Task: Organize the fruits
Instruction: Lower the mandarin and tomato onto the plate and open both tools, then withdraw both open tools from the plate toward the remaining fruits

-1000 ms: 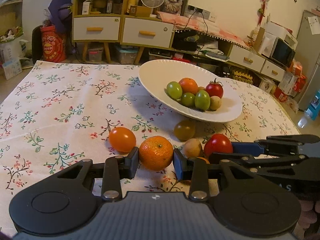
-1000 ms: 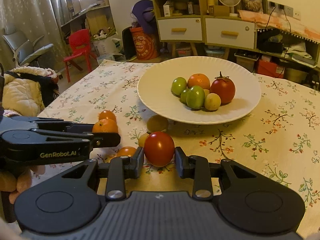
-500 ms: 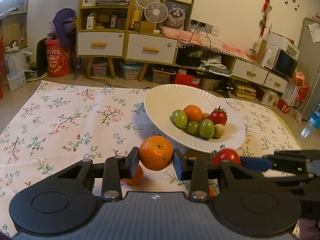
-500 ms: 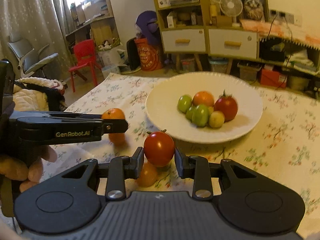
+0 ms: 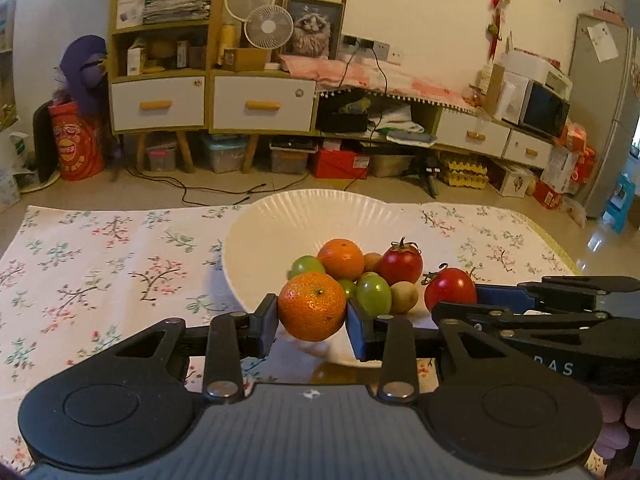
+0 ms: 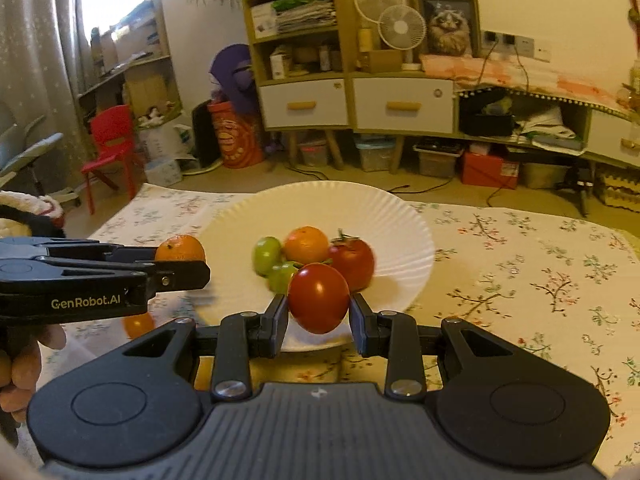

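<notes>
My left gripper (image 5: 312, 318) is shut on an orange tangerine (image 5: 312, 306) and holds it in the air over the near rim of the white paper plate (image 5: 280, 216). The right gripper (image 6: 319, 312) is shut on a red tomato (image 6: 319, 298), also lifted above the plate's (image 6: 400, 216) front edge. On the plate lies a pile of fruit: an orange (image 5: 341, 259), green tomatoes (image 5: 374, 295), a red tomato (image 5: 401, 263) and a small tan fruit (image 5: 404, 298). In the right wrist view the left gripper (image 6: 182, 264) with its tangerine (image 6: 180, 249) shows at the left.
A floral tablecloth (image 5: 100, 264) covers the table. One orange fruit (image 6: 138, 324) still lies on the cloth below the left gripper. A hand (image 6: 20, 368) grips the left tool. Cabinets, fans and boxes stand on the floor beyond the table's far edge.
Both grippers have risen off the cloth with their fruit and moved forward over the plate's near rim. The loose fruits on the cloth have dropped out of sight beneath them.
</notes>
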{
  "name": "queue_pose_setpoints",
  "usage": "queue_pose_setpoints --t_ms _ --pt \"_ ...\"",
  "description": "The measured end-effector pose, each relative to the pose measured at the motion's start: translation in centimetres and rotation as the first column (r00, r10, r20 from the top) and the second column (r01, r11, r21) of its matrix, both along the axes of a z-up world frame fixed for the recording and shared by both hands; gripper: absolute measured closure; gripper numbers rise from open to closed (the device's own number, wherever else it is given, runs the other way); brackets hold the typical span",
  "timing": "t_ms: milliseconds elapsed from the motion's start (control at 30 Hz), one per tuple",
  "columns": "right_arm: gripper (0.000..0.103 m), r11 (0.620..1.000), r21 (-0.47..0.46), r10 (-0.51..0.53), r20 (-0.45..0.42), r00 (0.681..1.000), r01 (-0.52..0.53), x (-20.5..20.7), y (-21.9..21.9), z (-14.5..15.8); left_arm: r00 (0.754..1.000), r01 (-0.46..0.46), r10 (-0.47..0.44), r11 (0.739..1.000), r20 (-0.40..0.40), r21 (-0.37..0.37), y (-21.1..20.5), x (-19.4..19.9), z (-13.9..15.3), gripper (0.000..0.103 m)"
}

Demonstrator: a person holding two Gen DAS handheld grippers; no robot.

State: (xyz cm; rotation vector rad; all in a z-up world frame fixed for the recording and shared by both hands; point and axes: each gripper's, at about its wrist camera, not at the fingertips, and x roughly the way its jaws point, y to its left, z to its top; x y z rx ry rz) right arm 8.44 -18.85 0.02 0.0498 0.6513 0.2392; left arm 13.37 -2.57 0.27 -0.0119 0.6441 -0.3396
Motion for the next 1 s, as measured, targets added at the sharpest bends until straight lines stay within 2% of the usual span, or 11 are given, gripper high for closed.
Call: queue_pose_setpoints --t_ms 200,400,600,667,1000 --pt "0.073 1.000 -0.003 -0.008 0.002 1.000 0.008 0.2 -0.4 -0.2 0.999 0.020 -0.019 0.999 -0.039 0.034 -0.7 1.1 -0.8 0.068" --pt "0.073 1.000 -0.004 -0.007 0.000 1.000 0.007 0.4 -0.8 -0.5 0.998 0.045 -0.041 0.996 -0.045 0.072 -1.5 1.3 -1.0 0.068" --pt "0.072 1.000 -0.025 -0.006 0.014 1.000 0.006 0.3 -0.7 -0.1 0.998 0.046 -0.043 0.996 -0.045 0.073 -1.6 1.5 -0.8 0.066" --pt "0.066 1.000 -0.024 -0.006 0.018 1.000 0.006 0.2 -0.8 0.1 0.998 0.047 -0.045 0.996 -0.034 0.074 -1.4 1.3 -0.5 0.063" --pt "0.055 0.999 -0.035 0.011 0.028 1.000 -0.010 -0.3 -0.2 0.6 1.000 0.008 -0.006 0.995 -0.020 0.096 0.0 -0.4 0.5 0.050"
